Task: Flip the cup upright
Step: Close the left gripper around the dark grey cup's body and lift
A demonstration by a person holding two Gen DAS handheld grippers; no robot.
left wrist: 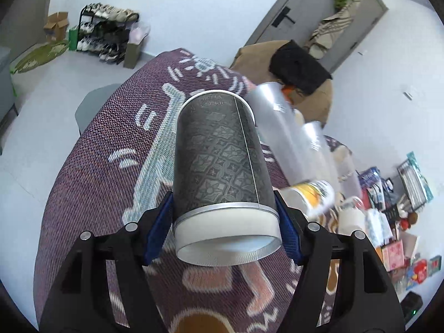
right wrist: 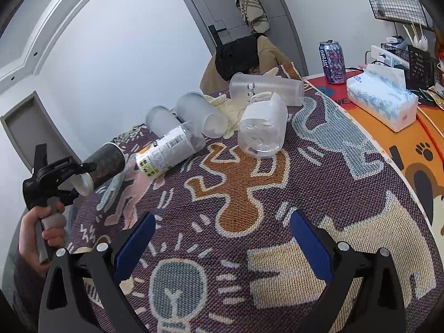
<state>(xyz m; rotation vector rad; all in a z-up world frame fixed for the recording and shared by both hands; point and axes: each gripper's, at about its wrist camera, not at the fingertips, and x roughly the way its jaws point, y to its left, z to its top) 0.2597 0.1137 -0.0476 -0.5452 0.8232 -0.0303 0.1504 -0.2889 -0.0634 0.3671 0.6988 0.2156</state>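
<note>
The patterned tabletop carries several tipped clear cups. Above its edge the dark cup (white mouth toward the camera) sits clamped in the left hand-held gripper. The right hand-held gripper gapes wide, holding nothing.

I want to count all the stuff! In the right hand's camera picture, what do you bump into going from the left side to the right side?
Left gripper holding the dark patterned cup → printed cup lying down → clear jar on its side → drink can → tissue pack.
</note>
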